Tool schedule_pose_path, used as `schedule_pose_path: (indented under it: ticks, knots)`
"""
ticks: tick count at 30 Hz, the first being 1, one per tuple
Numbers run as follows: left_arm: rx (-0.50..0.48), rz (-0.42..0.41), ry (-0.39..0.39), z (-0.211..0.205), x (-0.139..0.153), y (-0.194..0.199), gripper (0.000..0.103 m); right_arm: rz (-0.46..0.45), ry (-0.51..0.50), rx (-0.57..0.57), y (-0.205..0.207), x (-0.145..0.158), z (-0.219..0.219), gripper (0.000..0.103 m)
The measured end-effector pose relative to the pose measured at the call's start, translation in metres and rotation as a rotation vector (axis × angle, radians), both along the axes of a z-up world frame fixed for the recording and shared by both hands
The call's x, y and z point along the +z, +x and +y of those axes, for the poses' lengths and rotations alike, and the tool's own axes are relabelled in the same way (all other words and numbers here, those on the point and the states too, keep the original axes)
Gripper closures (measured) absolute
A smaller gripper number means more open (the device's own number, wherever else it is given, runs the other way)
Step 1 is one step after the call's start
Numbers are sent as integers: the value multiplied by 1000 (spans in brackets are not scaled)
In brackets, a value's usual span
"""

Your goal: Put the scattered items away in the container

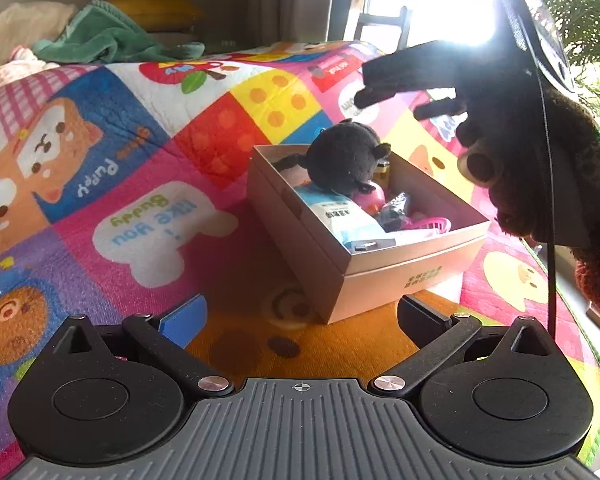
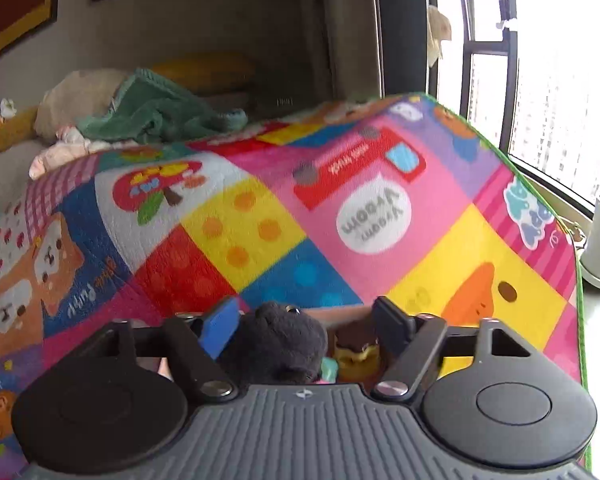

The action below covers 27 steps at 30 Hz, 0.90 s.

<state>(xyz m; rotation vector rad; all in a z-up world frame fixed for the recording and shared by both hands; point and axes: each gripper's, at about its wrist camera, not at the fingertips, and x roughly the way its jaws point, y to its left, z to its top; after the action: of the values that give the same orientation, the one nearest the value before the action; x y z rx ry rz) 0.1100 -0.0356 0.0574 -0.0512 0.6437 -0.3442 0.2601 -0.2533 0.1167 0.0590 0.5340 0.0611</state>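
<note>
Now: box [image 1: 380, 268] sits on the play mat [image 1: 140, 208], already heaped. Black plush [image 1: 342, 164] rests on top of the pile, poking above the rim. Right gripper [image 2: 304, 326] hangs over it, fingers apart, pinching nothing; plush lies between them, untouched as far as visible. Left gripper [image 1: 300, 320] spread, empty, short of the box. Risk: plush perched high may roll out if the right fingers brush it or the box is nudged.

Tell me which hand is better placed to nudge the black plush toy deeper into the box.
Right, probably: the right tongs hang just above the black plush toy, which sticks up over the box rim. The left tongs sit open, short of the box.
</note>
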Motion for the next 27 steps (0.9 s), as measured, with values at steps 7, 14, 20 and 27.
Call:
schedule_pose_path:
  ticks: [7,14,20,27]
  knots:
    - [-1,-6,23,0,2,4,0,97,-40,-43,45,-35,0,79]
    - [-1,4,9,2,-3,12,0,220,239,1,27,-40,-33,79]
    - [-19,-14,59,-14,-6,11,0,233,276,-15,27,-45,-37,79]
    - [3,-12,87,-8,-8,13,0,67,197,-6,-35,-16,-68,61]
